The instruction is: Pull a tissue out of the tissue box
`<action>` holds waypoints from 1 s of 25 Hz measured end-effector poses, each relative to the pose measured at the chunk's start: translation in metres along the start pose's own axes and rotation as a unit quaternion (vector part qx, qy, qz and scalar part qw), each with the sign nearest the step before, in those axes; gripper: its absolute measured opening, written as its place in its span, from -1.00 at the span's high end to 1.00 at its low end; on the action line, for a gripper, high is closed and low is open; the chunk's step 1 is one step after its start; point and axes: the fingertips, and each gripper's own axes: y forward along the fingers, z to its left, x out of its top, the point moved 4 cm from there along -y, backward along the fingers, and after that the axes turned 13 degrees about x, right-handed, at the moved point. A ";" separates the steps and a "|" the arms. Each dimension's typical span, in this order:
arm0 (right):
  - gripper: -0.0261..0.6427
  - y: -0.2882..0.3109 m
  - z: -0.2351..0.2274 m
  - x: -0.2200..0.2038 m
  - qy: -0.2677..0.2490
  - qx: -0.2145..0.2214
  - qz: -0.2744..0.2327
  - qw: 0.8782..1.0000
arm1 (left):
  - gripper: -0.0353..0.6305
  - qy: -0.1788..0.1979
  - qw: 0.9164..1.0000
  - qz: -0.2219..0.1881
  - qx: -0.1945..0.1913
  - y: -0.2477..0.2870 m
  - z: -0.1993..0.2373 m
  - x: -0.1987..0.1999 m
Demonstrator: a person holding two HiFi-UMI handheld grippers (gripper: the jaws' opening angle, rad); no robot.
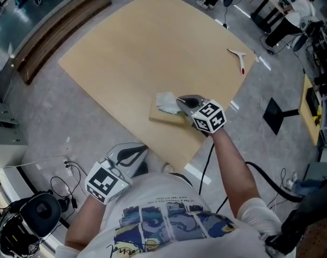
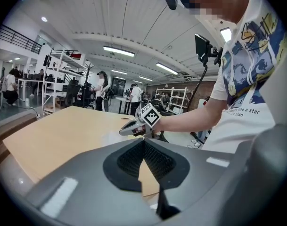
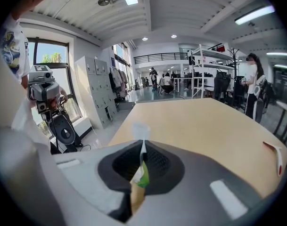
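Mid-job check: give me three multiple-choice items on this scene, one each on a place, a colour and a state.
1. Relative to the table, the left gripper is:
A over its middle
B short of its near edge
C at its far corner

2. The tissue above the box is:
A white
B blue
C pink

3. The right gripper is:
A open
B shut, empty
C shut on the tissue

Answers:
1 B: the head view shows it over the floor.
2 A: it looks white in both views.
3 C: a white strip is pinched between its jaws.
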 end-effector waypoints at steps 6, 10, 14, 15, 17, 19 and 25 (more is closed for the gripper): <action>0.91 -0.004 0.004 0.006 -0.015 -0.001 -0.005 1.000 | 0.88 -0.002 1.000 0.003 0.008 -0.003 -0.006 -0.004; 0.91 -0.010 0.004 0.013 -0.021 -0.004 -0.012 1.000 | 0.88 -0.004 1.000 -0.002 0.012 -0.004 -0.009 0.000; 0.91 -0.014 0.007 0.021 -0.029 -0.005 -0.018 0.999 | 0.88 0.001 1.000 -0.002 0.014 -0.005 -0.011 0.000; 0.91 -0.015 0.008 0.022 -0.031 -0.005 -0.020 0.999 | 0.88 0.002 1.000 -0.003 0.014 -0.005 -0.012 0.000; 0.91 -0.018 0.010 0.025 -0.033 -0.005 -0.024 0.999 | 0.88 0.003 1.000 -0.001 0.015 -0.005 -0.013 -0.001; 0.91 -0.022 0.011 0.028 -0.038 -0.005 -0.027 0.999 | 0.88 0.005 1.000 -0.004 0.014 -0.004 -0.016 0.001; 0.91 -0.037 0.023 0.043 -0.058 -0.010 -0.039 0.998 | 0.88 0.006 1.000 -0.006 0.017 -0.006 -0.024 0.004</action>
